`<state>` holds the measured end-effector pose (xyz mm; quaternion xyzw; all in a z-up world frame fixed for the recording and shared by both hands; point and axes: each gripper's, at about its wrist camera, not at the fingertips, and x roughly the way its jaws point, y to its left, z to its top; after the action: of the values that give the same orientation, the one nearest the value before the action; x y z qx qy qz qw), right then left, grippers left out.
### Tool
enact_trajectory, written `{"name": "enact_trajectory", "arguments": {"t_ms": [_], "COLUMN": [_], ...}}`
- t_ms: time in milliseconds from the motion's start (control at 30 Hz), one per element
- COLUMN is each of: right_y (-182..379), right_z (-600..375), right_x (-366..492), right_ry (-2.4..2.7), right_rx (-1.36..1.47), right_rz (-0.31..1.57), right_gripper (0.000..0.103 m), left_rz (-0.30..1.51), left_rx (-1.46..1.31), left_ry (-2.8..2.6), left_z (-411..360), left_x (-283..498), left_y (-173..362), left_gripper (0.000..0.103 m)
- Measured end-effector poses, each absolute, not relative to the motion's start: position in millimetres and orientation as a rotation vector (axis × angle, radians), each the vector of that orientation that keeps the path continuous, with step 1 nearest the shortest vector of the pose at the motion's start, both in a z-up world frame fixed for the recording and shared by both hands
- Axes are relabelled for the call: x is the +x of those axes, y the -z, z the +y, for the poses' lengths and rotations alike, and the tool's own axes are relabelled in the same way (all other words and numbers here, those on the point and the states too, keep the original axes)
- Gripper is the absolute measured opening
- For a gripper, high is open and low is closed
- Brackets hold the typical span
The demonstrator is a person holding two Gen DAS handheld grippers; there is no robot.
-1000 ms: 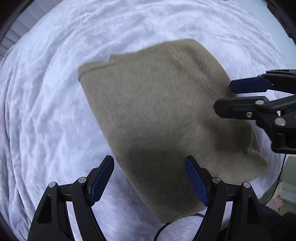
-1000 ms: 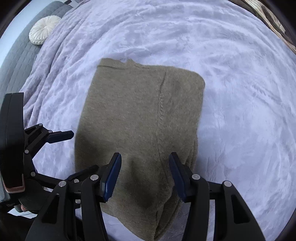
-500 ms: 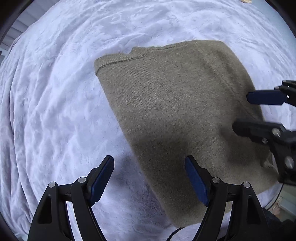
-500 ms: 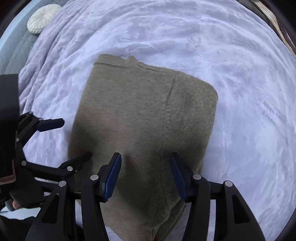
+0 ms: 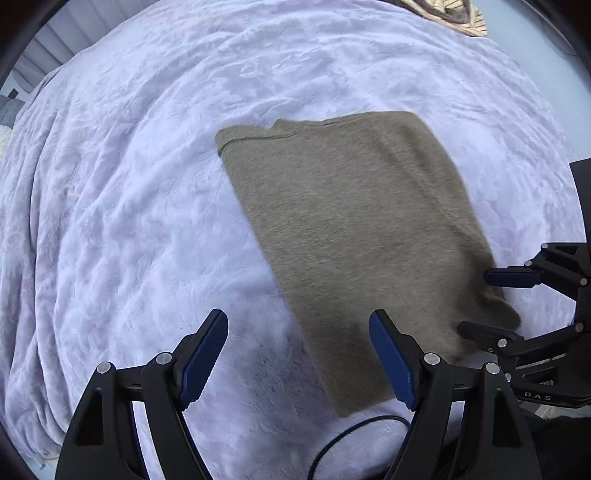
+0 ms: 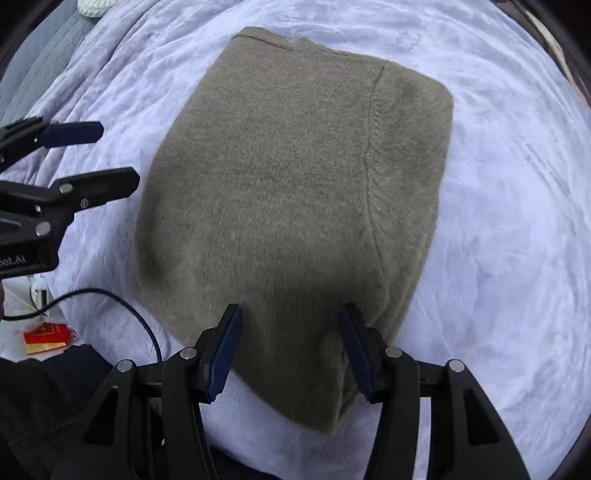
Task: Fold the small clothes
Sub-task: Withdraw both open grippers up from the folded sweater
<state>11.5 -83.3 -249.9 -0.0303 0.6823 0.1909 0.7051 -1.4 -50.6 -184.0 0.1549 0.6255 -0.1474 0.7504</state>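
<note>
There is 1 garment here, an olive-brown knit sweater (image 6: 288,206), and 2 grippers above it. The left gripper (image 5: 299,358) hangs over the pale lavender blanket (image 5: 122,206) just beside the sweater's near left edge; its 2 blue pads stand wide apart, with only blanket and a corner of the knit below them, gripping nothing. The right gripper (image 6: 291,347) hovers over the sweater's near end, its 2 blue pads parted to a moderate gap with the fabric under them but not pinched. Each gripper also shows at the edge of the other's view, jaws apart.

The sweater lies flat on the blanket, already folded into 1 long, roughly rectangular packet. Its far end shows a ribbed neckline with a small notch. In the right wrist view, 1 raised seam runs lengthwise near the right side, and the strip beyond it looks fuzzier and rounded where the fold turns under. The near end tapers to a blunt corner with a slight lip between the right pads. The surface is smooth, with a shadow across its near part.

1 black cable (image 6: 122,306) loops over the blanket near the left of the right wrist view. 1 round cream cushion (image 6: 94,4) peeks in at the top left, and 1 red and yellow packet (image 6: 46,338) lies beyond the blanket's edge.
</note>
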Motion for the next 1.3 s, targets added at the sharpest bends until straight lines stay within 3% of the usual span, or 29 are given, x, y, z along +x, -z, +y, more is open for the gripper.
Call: {"name": "enact_trajectory", "arguments": {"t_ms": [433,667,1300], "right_y": [153.4,134.5,121.3], "right_z": [-77.4,-87.0,-89.7], "right_x": [4.7,1.3,-1.4], "right_ry": [-0.271,-0.236,-0.32], "right_rx": [-0.113,-0.11,-0.154], "right_rz": [1.314,1.315,1.277], "right_gripper": [0.06,0.06,0.06], "left_rz": [1.247,1.182,1.255], "left_rx": [0.367,0.371,0.35], "left_ry": [0.31,0.227,0.13], "left_z": [-55.6,-47.9,-58.9], "left_x": [2.9,-5.6,-27.0], "left_y": [137.0,118.0,103.6], "left_gripper": [0.08,0.08,0.08]}}
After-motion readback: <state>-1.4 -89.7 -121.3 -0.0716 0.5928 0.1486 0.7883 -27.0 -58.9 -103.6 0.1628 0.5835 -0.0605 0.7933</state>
